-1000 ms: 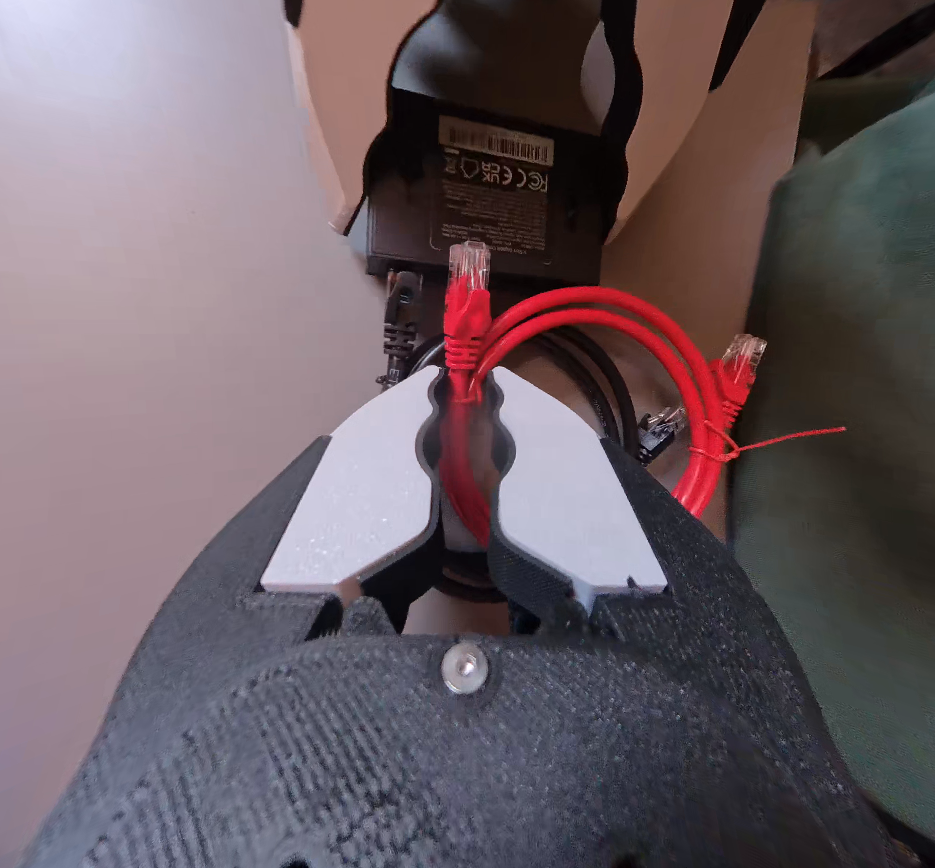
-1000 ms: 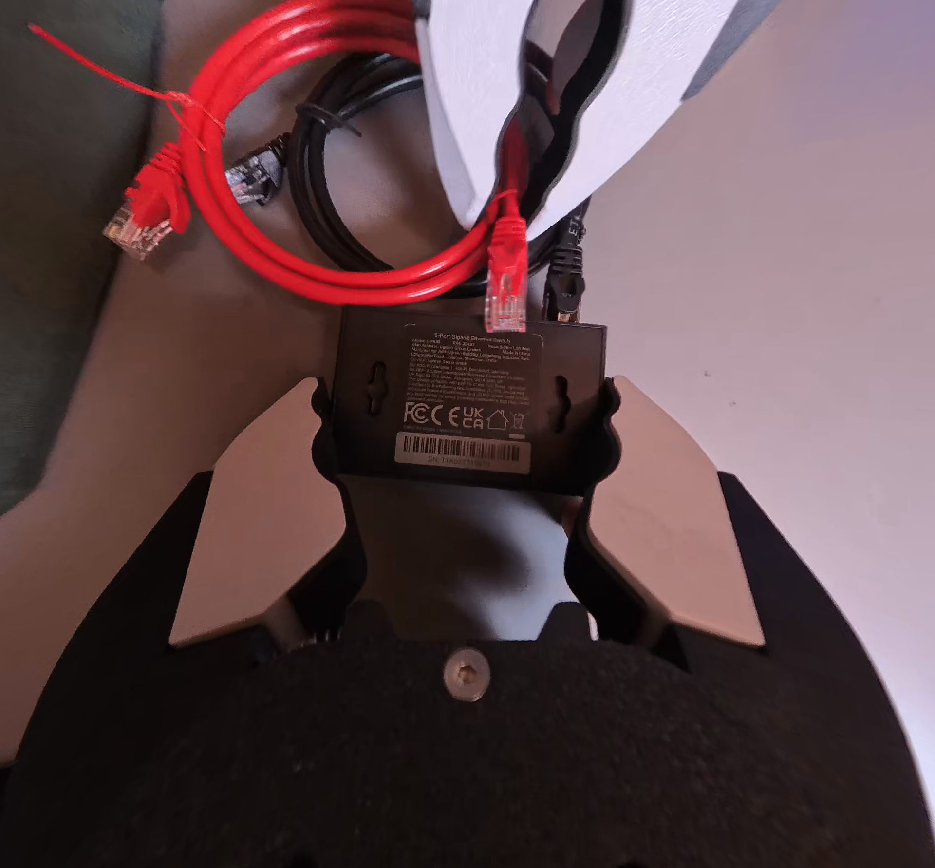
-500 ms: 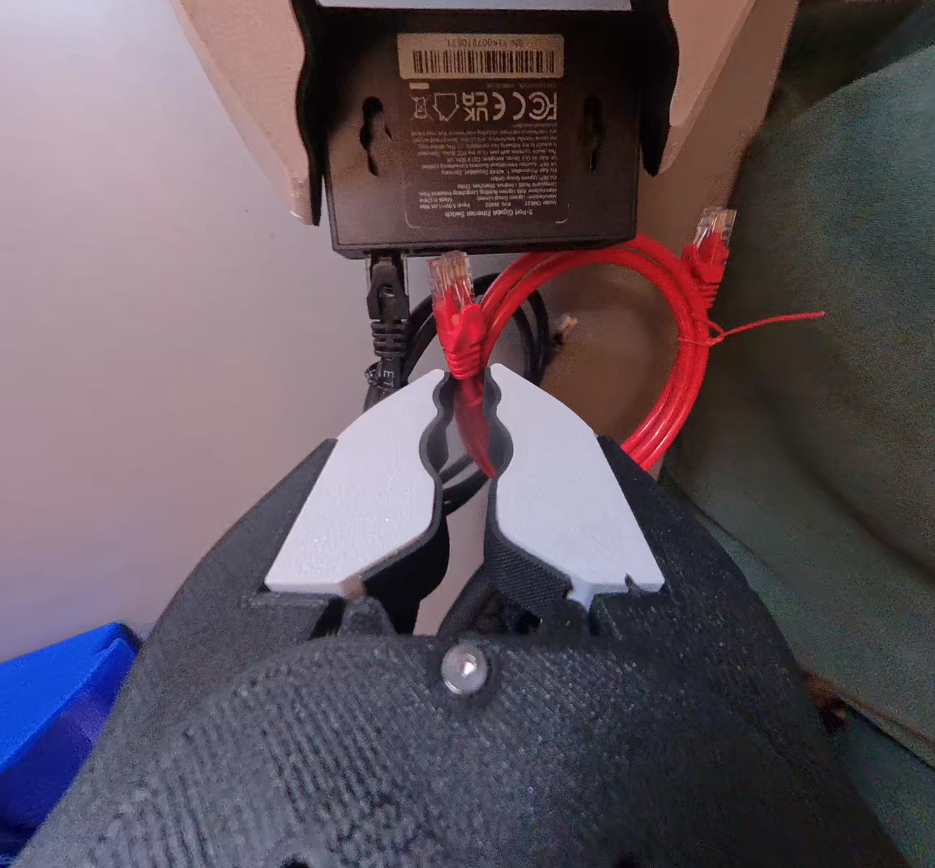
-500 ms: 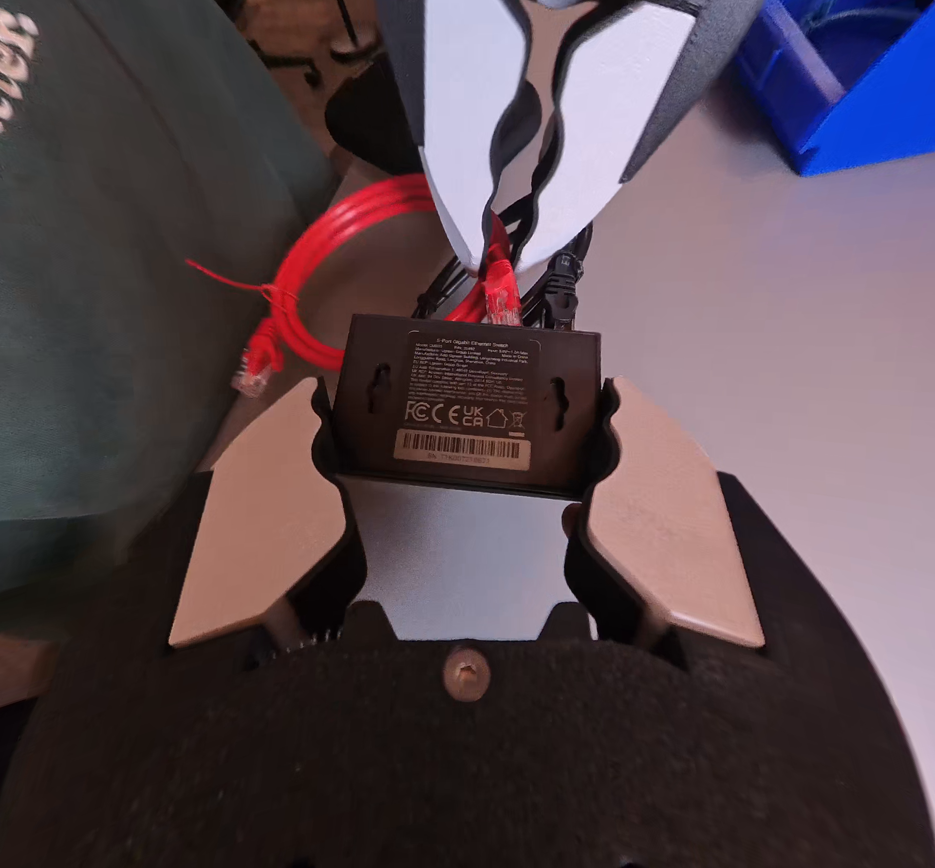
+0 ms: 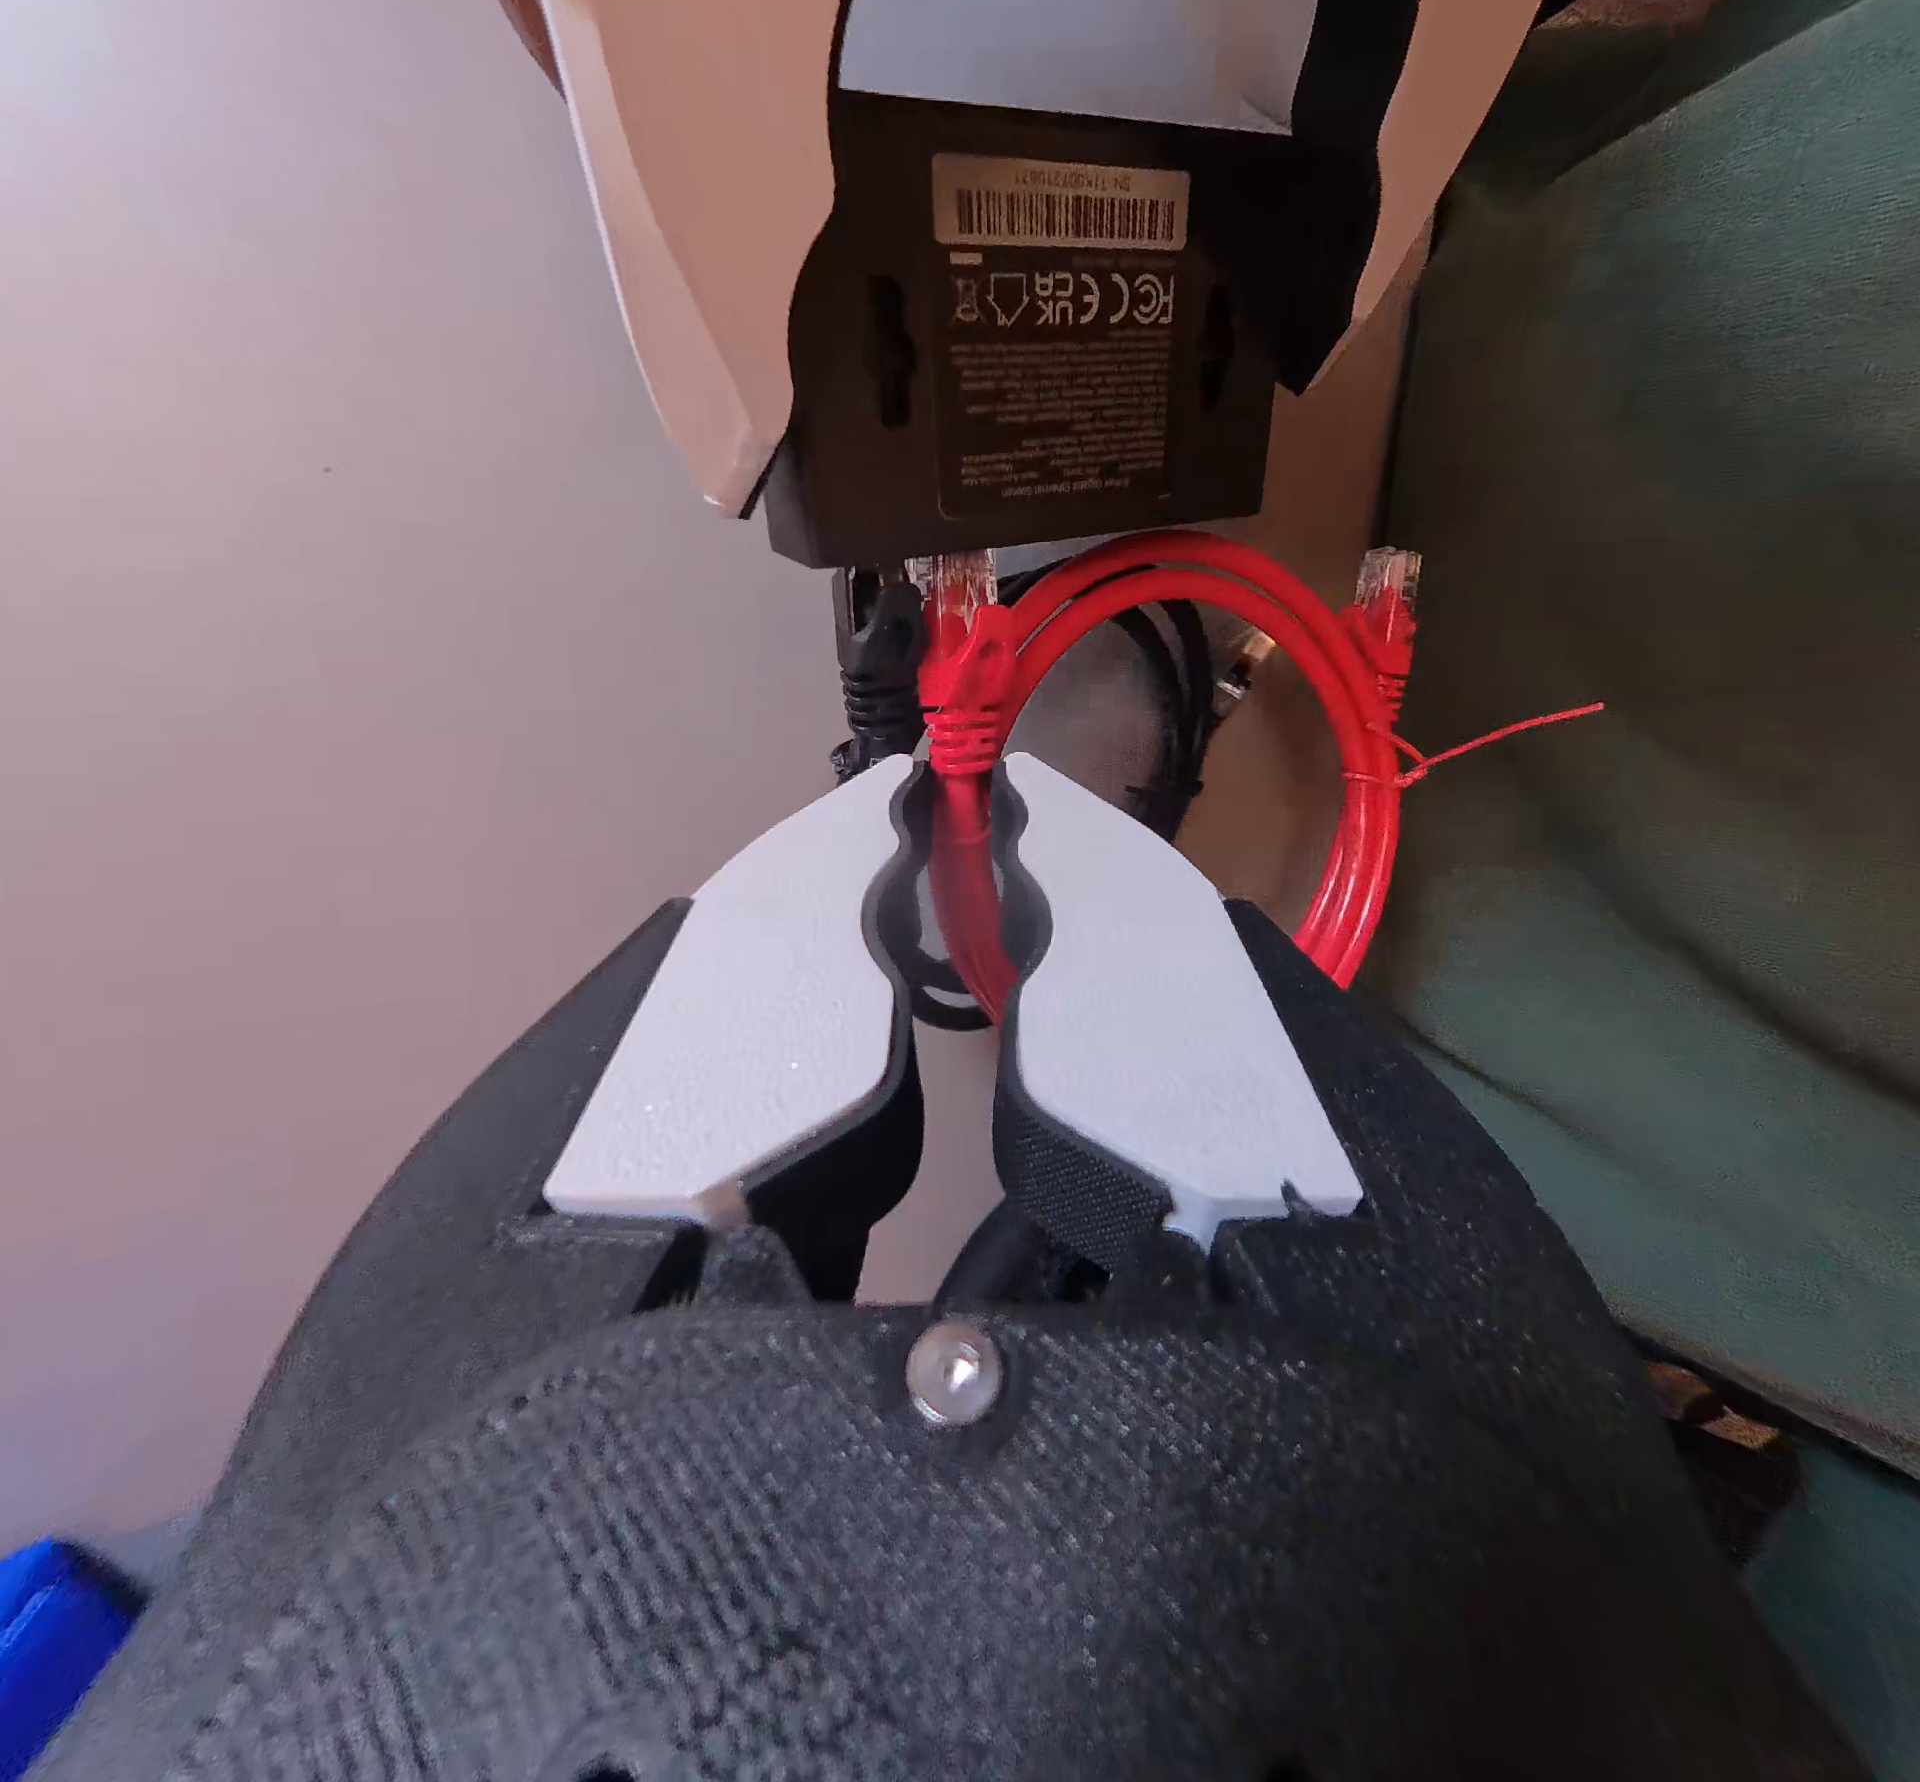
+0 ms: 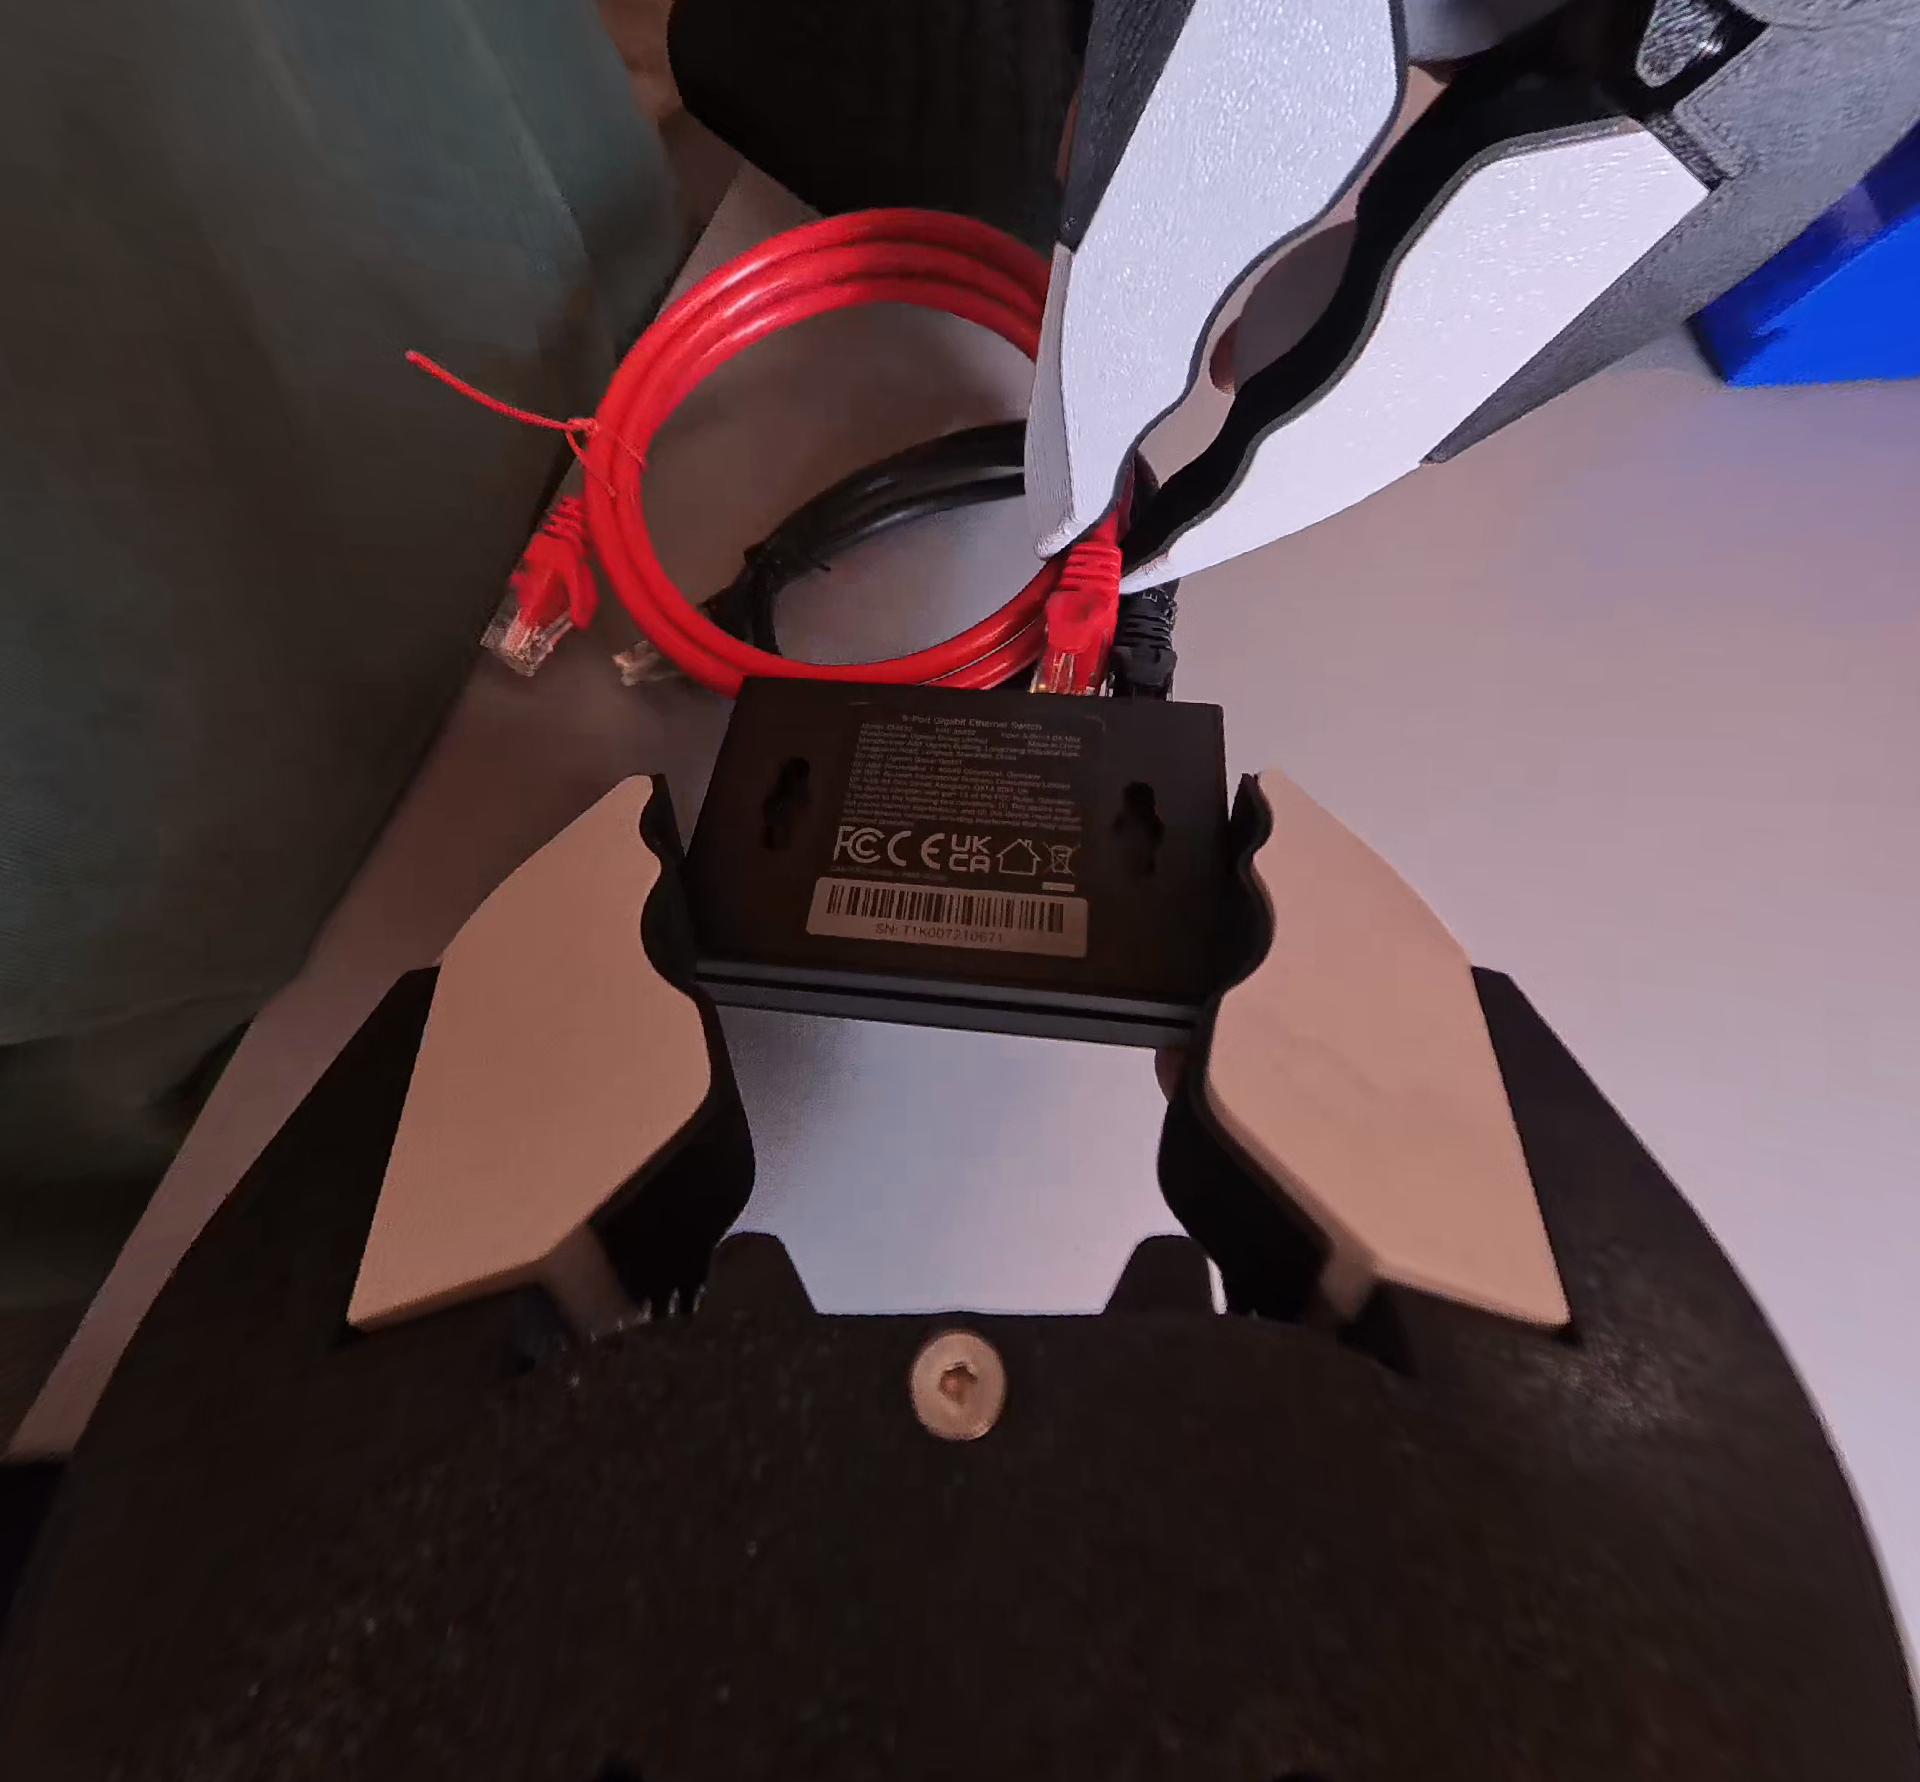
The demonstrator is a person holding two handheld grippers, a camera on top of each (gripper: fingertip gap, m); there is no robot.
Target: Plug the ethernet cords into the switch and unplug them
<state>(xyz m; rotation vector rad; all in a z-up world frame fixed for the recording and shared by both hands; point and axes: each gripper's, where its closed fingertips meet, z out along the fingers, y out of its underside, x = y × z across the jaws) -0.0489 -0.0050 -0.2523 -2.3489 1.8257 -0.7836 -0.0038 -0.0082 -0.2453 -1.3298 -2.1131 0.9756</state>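
My right gripper (image 6: 951,802) is shut on the black switch (image 6: 966,839), held bottom side up above the table; it also shows in the left wrist view (image 5: 1039,361). My left gripper (image 5: 961,766) is shut on the red ethernet cord (image 5: 966,859) just behind its plug (image 5: 956,610). The clear plug tip touches the switch's port edge, beside a black plug (image 5: 883,662) that sits in a port. In the right wrist view the left gripper (image 6: 1101,558) holds the red plug (image 6: 1081,631) at the switch's far edge. The red cord's coil (image 6: 790,444) hangs with its other plug (image 6: 535,600) free.
A black cord coil (image 6: 883,506) lies on the white table (image 6: 1558,745). A person in green clothing (image 6: 260,382) is close on one side. A blue bin (image 6: 1818,298) stands behind the left gripper. A black chair seat (image 6: 862,49) shows beyond the table edge. The left gripper's tips are roughly 6 cm from the right gripper's.
The left gripper has brought the red plug up to the switch's port edge, beside the black plug. The switch has tilted and shifted in both views.
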